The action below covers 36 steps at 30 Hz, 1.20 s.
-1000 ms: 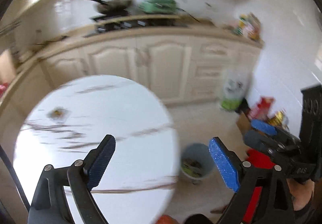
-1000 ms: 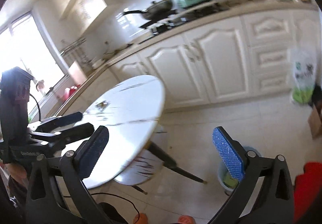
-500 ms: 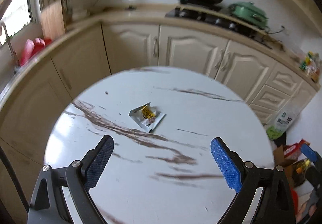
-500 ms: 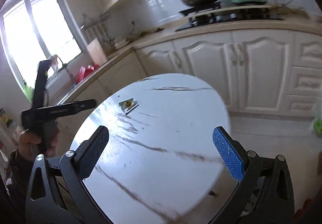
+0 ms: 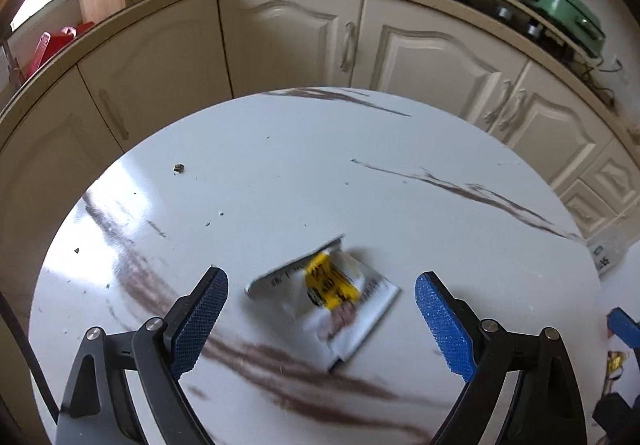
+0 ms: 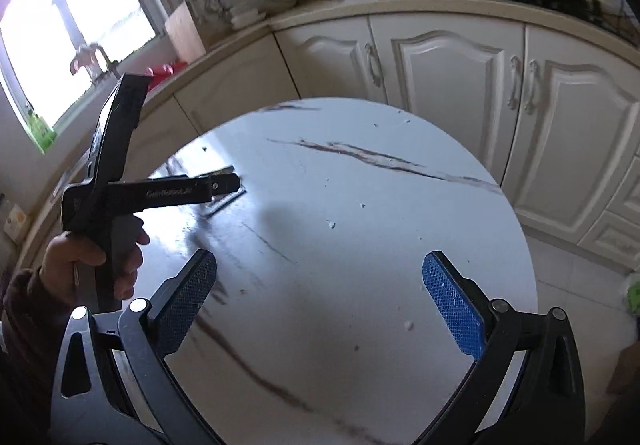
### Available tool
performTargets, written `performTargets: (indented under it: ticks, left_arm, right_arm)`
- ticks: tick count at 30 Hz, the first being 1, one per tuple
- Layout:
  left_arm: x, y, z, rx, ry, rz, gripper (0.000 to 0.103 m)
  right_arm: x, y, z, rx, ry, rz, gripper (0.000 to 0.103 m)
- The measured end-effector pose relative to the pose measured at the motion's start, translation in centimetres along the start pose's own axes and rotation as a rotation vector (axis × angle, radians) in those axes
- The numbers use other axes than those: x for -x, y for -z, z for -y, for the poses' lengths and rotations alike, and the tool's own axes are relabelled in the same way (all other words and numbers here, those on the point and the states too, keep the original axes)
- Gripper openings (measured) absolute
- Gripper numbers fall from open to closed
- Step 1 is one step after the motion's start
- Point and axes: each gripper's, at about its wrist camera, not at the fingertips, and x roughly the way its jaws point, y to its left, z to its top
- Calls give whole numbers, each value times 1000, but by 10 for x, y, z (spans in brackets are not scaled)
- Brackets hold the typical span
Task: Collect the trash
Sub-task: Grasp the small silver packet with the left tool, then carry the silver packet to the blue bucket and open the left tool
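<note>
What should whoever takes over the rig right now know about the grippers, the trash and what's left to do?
Left gripper: open, empty, jaws just narrowing slightly, astride the wrapper without touching it.
Right gripper: open, empty, over a bare part of the round table.
Trash: one torn silver-and-yellow wrapper lying flat on the table; a few crumbs scattered about.
Done: nothing picked up.
Left: close on the wrapper, lift it, carry it to a bin; none shows in these views.

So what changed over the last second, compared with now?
Both views swung from the floor bin onto the table. The left hand-held gripper closed in to straddle the wrapper, jaws narrowing slightly, nothing gripped. The wrapper stayed put; the right hand-held gripper stayed open.
</note>
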Motion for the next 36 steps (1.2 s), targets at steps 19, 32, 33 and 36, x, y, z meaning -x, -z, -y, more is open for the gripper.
performTargets:
  ticks: [19,32,33,36]
  left_arm:
    - [18,9,27,-108,2,16,6]
    - [133,83,86,-176,93,121,5]
    - [146,87,98,-183,114,142,5]
    - [177,104,141,-243,166,190,5]
  right_arm:
    - [36,24,23,-74,8,27,103]
    - [122,88,43,-146,-3,89,103]
    - [130,91,47,-153,0,100,103]
    - [157,108,61,-177,20,133,103]
